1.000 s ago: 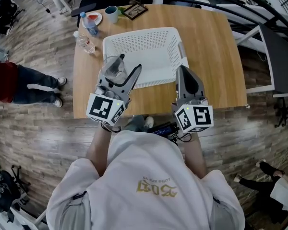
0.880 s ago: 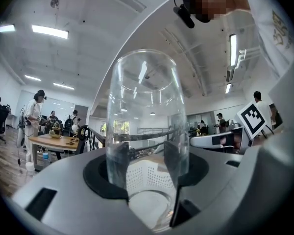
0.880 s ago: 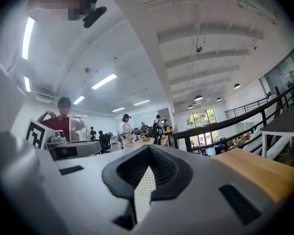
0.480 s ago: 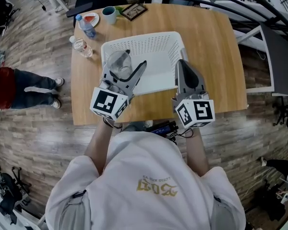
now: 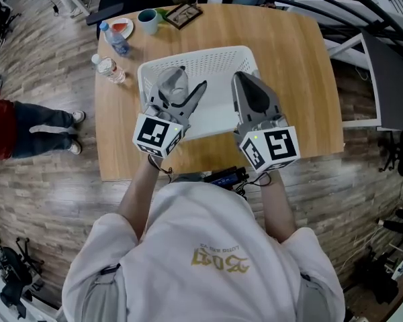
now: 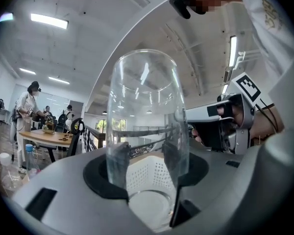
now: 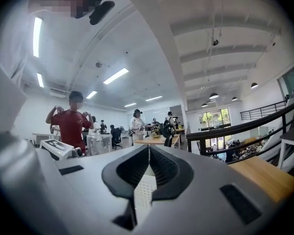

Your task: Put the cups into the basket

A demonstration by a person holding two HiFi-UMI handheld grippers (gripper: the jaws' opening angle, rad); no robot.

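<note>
Left tongs, gripping glass cup, reached basket; right tongs closed; bottles nearby.

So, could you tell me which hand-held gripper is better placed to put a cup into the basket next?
Left: the left hand-held gripper holds the clear cup over the white basket; the right hand-held gripper is shut, empty.

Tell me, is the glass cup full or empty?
Empty: the glass cup is clear all the way, and the white basket shows through it.

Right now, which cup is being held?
The clear glass cup in the left gripper, over the basket; the teal mug stands at the far edge of the table.
</note>
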